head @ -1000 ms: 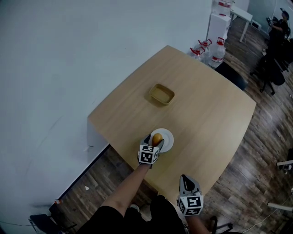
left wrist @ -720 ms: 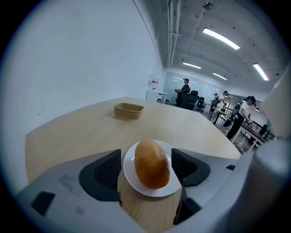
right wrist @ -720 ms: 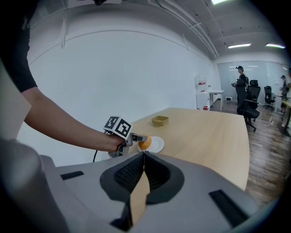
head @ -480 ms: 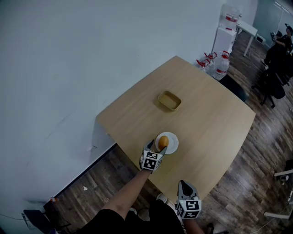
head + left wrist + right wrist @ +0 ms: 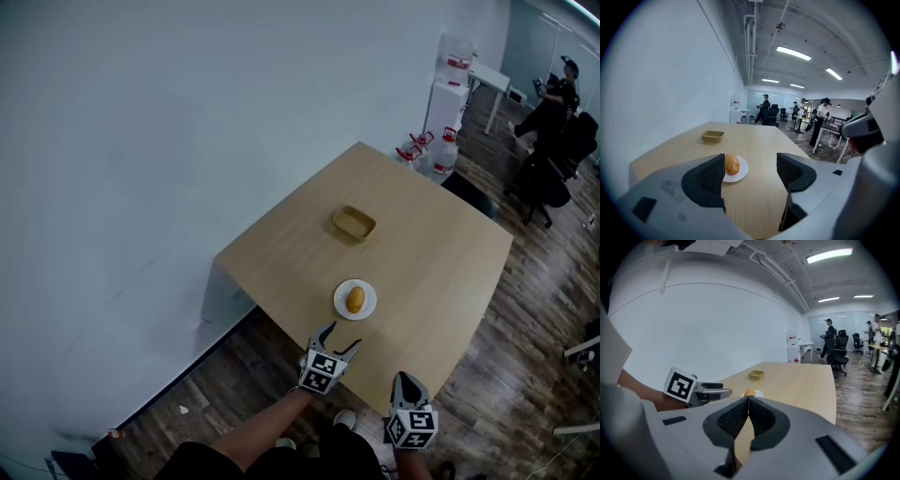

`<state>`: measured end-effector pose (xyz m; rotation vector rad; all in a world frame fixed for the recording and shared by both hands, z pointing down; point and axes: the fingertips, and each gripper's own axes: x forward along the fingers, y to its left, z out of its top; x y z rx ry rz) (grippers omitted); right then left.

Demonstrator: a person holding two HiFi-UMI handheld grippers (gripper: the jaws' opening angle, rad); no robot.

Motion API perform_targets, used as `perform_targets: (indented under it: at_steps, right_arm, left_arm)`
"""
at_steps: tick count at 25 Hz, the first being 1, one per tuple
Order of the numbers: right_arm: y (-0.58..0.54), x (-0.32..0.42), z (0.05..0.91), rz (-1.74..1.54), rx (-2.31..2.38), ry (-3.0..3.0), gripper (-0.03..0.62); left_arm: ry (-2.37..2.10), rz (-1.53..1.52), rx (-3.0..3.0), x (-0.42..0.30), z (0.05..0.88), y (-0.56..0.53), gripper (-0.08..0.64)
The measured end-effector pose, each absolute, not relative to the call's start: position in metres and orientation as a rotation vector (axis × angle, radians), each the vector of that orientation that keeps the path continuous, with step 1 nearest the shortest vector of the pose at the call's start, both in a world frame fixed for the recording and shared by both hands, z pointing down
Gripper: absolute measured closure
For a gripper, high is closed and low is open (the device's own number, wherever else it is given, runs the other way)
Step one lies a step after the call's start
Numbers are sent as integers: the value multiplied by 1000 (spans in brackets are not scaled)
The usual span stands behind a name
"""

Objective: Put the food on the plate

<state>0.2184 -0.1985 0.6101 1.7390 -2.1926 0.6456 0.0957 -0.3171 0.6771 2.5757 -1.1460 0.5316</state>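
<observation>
Food's on the plate, both grippers hanging around the near edge of the desk
The orange-yellow food [image 5: 355,300] lies in the middle of the white plate [image 5: 368,290], which sits on the desk [image 5: 431,262] close to its near edge and well apart from the tan tray [image 5: 353,223] further in toward the far side. The left gripper [image 5: 341,335] is right at that near edge, jaws spread wide with nothing between them, pointing at the plate but clear of it. In the left gripper view the food shows just beside the left-hand jaw. The right gripper [image 5: 404,378] hangs further right by the same edge, jaws pressed flat together, nothing in them. A person [image 5: 558,94] and office chairs [image 5: 544,178] are way off past the desk's far right corner
</observation>
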Motion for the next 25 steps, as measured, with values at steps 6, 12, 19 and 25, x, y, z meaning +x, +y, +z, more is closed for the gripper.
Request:
perform_targets:
  at_steps: [6,12,19,25]
  right_arm:
    - [-156,200,598,620,1832,-2167,532]
    - [-119,171,583,575,1854,-2178,532]
    - [-86,146,570,537,1888,-2175,532]
    - [-64,129,549,474,1904,-2191,532]
  left_arm:
    - [-1151,343,2521,69,640,-264,241]
    - [-1158,199,2460,35,616,-212,241]
    - [-1166,123,2488,-1,588,-164,241]
    - [-1190,37,2553,-21,542,-127,241]
